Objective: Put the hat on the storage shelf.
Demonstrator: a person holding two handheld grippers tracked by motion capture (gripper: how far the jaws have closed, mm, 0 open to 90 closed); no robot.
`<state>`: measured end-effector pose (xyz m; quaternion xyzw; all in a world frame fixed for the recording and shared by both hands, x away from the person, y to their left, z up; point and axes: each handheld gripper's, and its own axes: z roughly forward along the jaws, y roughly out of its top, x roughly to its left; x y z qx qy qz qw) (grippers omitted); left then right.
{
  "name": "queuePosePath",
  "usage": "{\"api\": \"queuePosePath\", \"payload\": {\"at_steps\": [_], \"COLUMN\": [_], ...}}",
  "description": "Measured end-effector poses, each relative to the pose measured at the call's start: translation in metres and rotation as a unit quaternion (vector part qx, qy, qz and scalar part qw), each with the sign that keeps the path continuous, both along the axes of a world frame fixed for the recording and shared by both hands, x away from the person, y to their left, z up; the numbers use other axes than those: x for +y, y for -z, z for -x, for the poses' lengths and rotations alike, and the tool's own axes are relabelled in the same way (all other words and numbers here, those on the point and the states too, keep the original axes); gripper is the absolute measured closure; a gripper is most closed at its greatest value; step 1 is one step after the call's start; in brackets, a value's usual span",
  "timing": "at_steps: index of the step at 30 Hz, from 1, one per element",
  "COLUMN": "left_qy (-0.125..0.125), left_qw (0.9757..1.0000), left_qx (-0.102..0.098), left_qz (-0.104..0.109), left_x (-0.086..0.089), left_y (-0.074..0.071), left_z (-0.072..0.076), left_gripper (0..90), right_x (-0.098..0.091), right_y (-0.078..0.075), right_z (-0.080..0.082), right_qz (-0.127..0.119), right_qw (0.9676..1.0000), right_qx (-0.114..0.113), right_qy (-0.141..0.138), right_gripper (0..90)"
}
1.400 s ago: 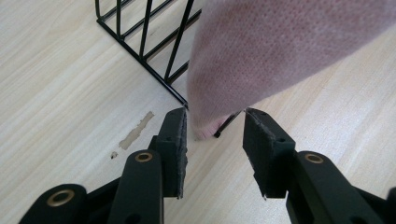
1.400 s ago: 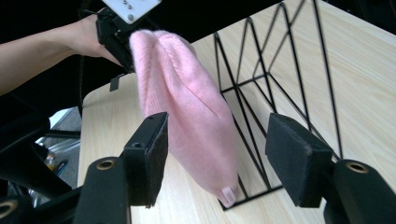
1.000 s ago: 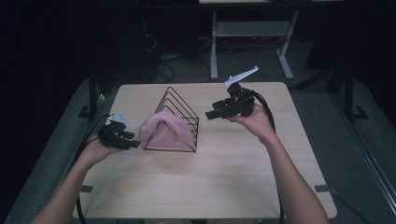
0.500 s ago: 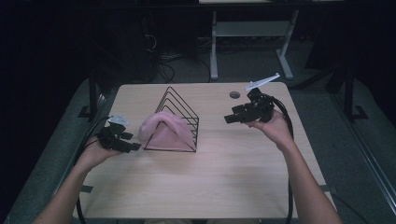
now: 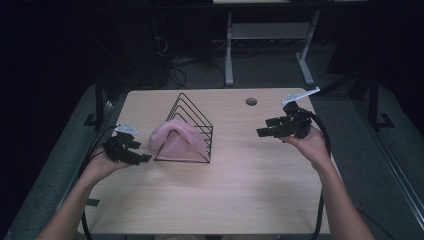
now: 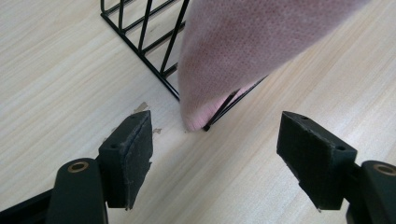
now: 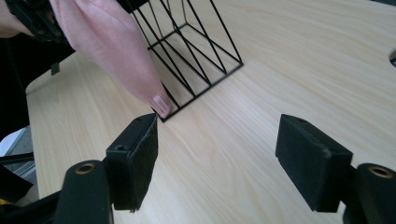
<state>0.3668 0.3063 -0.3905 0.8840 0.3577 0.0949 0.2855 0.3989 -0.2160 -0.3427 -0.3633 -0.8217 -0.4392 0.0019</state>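
Draping over wire rack: pink cloth | left gripper, right gripper: jaws wide, empty

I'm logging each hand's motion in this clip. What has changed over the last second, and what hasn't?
The right gripper has drawn back from beside the wire rack toward the table's right edge, jaws open and empty. Nothing was taken hold of or let go. The left gripper stayed at the rack's left side, jaws open, and the pink cloth remains draped over the rack.
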Motion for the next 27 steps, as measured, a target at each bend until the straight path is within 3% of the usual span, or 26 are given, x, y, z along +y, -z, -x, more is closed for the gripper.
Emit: {"api": "queuePosePath", "payload": {"at_steps": [27], "left_qy": [-0.003], "left_qw": [0.9999], "left_qx": [-0.005], "left_qz": [0.013], "left_x": [0.002], "left_y": [0.011], "left_z": [0.015], "left_gripper": [26.7], "right_x": [-0.057], "right_y": [0.048], "right_z": [0.053], "right_qz": [0.017], "right_qw": [0.9979], "right_qx": [0.021], "right_qy": [0.059], "right_gripper": [28.2]}}
